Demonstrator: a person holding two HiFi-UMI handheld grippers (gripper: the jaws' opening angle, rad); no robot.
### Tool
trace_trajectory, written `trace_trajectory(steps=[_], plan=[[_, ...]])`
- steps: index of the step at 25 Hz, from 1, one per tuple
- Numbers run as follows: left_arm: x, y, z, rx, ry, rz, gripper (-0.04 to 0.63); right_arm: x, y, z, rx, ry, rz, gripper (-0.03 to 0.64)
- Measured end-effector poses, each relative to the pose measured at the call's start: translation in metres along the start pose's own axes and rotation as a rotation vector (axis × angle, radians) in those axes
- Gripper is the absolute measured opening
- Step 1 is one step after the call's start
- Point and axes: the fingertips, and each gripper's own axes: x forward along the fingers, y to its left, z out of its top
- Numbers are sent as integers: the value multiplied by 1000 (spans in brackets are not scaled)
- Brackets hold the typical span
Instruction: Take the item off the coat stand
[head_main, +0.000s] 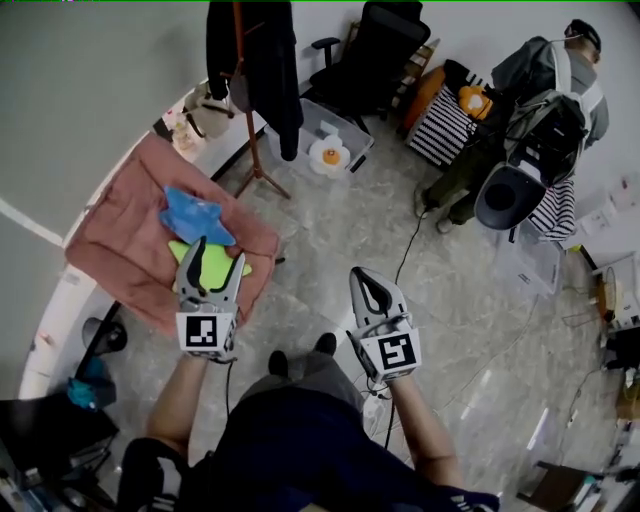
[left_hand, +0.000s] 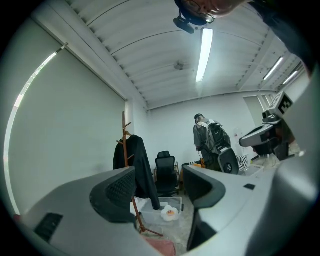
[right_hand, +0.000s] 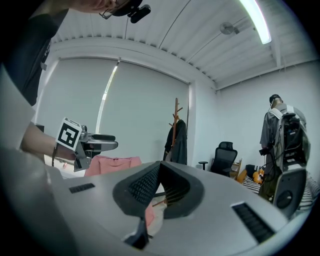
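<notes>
Head view has both grippers held low in front of the person, well short of the wooden coat stand (head_main: 244, 95), which rises far ahead of the left gripper (head_main: 218, 262) and ahead-left of the right gripper (head_main: 366, 284). A black coat (head_main: 262, 60) hangs from its upper pegs, untouched. In the left gripper view the jaws stand apart with nothing between them, and the coat shows through the gap in the distance. In the right gripper view the jaws meet at the tips and hold nothing. A table draped in pink cloth (head_main: 105, 235) lies just beyond and beneath the left gripper.

Likely troubles from here: the stand looks light on thin splayed feet, so a sideways tug on the coat could tip it toward the clear bin (head_main: 312, 128) beside its base. The collar may catch on a peg unless it is lifted first. A shallow pinch of loose fabric could slip, and the right gripper must spread before it can help.
</notes>
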Motion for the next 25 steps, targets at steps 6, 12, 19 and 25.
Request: trace_trajectory(steps=[6, 12, 19, 25], plan=[[83, 0, -10, 1, 25, 81, 298, 56, -66, -7, -1, -15, 86, 18], [163, 10, -21, -2, 48, 183, 296, 107, -125, -8, -6, -11, 185, 19], [226, 45, -38, 29, 73, 222, 296, 168, -148, -17, -21, 18, 242, 20], [280, 90, -61, 38, 88, 190, 296, 237, -145, -11, -24, 13, 238, 20]])
